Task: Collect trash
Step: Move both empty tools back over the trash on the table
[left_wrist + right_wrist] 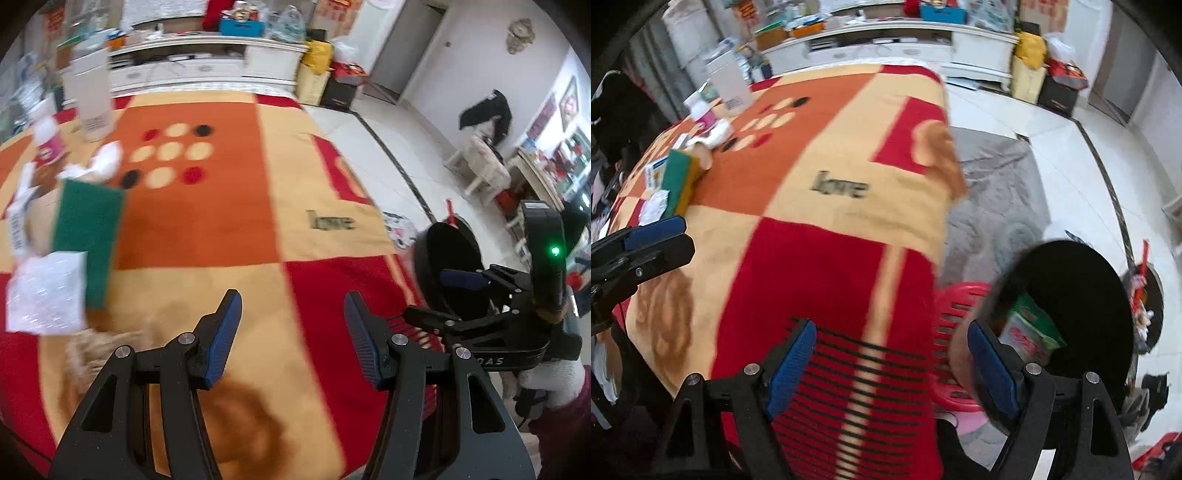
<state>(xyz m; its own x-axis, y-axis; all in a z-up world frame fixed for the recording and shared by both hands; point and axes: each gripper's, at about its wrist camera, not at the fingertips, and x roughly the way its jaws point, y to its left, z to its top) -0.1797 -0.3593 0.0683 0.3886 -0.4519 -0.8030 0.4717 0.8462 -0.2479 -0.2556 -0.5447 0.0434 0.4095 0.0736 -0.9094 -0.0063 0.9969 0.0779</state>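
My left gripper (291,332) is open and empty above the blanket-covered table (207,206). Trash lies at the table's left: a clear plastic wrapper (46,291), a green sponge (88,240), crumpled white tissue (105,158), a pink-and-white bottle (50,142) and a small paper box (18,221). My right gripper (892,365) is open and empty over the table's right edge, beside a black trash bin (1078,295) that holds a green packet (1030,332). The right gripper also shows in the left wrist view (443,295), and the same trash shows in the right wrist view: sponge (679,181), tissue (718,133).
A tall white box (92,96) stands at the table's far left. A red plastic stool (955,332) sits between table and bin. A white cabinet (207,62) with clutter lines the far wall. White tiled floor (388,155) lies to the right.
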